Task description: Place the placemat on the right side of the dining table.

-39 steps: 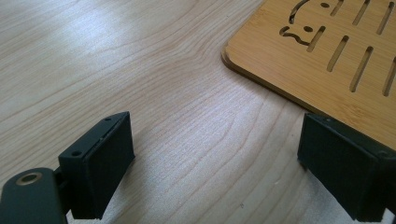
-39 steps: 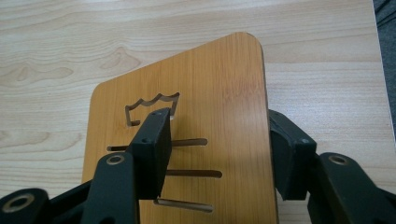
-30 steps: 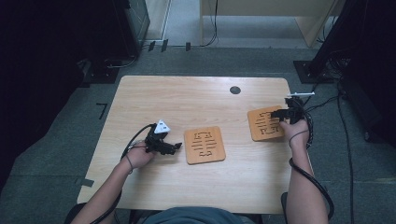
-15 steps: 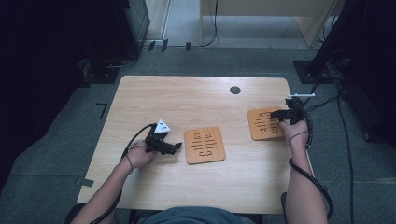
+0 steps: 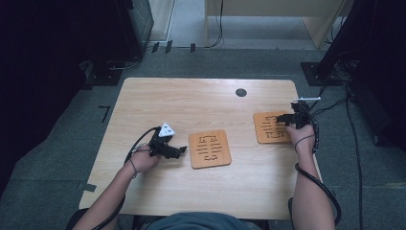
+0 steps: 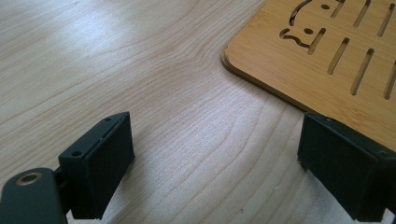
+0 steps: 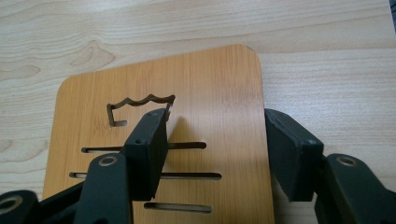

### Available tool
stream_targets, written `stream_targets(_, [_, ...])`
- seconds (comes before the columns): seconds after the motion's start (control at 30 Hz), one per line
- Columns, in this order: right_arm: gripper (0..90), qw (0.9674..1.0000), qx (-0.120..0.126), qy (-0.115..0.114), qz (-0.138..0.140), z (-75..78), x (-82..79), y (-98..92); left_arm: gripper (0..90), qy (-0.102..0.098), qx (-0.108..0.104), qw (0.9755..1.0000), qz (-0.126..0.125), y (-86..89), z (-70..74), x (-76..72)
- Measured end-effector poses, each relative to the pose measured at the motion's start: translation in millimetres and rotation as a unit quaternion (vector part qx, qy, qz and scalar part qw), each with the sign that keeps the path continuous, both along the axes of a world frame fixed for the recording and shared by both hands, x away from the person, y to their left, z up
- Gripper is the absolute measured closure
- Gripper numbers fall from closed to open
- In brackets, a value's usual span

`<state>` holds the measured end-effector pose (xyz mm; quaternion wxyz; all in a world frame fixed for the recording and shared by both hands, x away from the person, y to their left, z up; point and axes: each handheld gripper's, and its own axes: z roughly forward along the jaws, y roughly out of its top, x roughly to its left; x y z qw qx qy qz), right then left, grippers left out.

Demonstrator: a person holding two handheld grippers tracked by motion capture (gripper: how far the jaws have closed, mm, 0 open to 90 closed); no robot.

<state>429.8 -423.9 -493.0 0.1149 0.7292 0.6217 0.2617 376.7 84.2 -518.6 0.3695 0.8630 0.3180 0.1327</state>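
Two slotted bamboo boards lie flat on the wooden table. My left gripper rests just left of the middle board, jaws wide open and pointing at it. In the left gripper view the gripper has bare tabletop between its jaws, and the board's corner lies ahead to the right. My right gripper is over the right board. In the right gripper view the gripper is partly open. One jaw hovers above the board, the other sits beside its right edge, and neither presses on it.
A round dark cable hole sits in the table's far middle. Black cables trail off the right edge toward dark racks. A dark cabinet stands beyond the far left corner.
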Motion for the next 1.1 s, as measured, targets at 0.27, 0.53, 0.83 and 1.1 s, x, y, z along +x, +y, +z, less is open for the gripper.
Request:
stream_targets(0.27, [42.4,1.0000,-0.006,-0.002,0.003,-0.9,0.1,1.0,9.6,0.000,-0.001,1.0000,0.001,-0.3,-0.1,0.0])
stream_targets(0.53, [39.4,0.9993,-0.026,-0.018,0.017,2.3,-0.7,7.1,9.7,0.000,-0.001,1.0000,0.001,-0.3,-0.1,0.0])
stream_targets(0.83, [34.3,0.9983,-0.032,-0.022,0.043,3.1,-1.4,20.2,9.7,0.000,-0.001,1.0000,0.001,-0.3,-0.1,0.0])
stream_targets(1.1, [29.9,0.9961,-0.039,-0.020,0.076,1.7,-3.2,34.2,9.7,0.000,-0.001,1.0000,0.001,-0.3,-0.1,0.0])
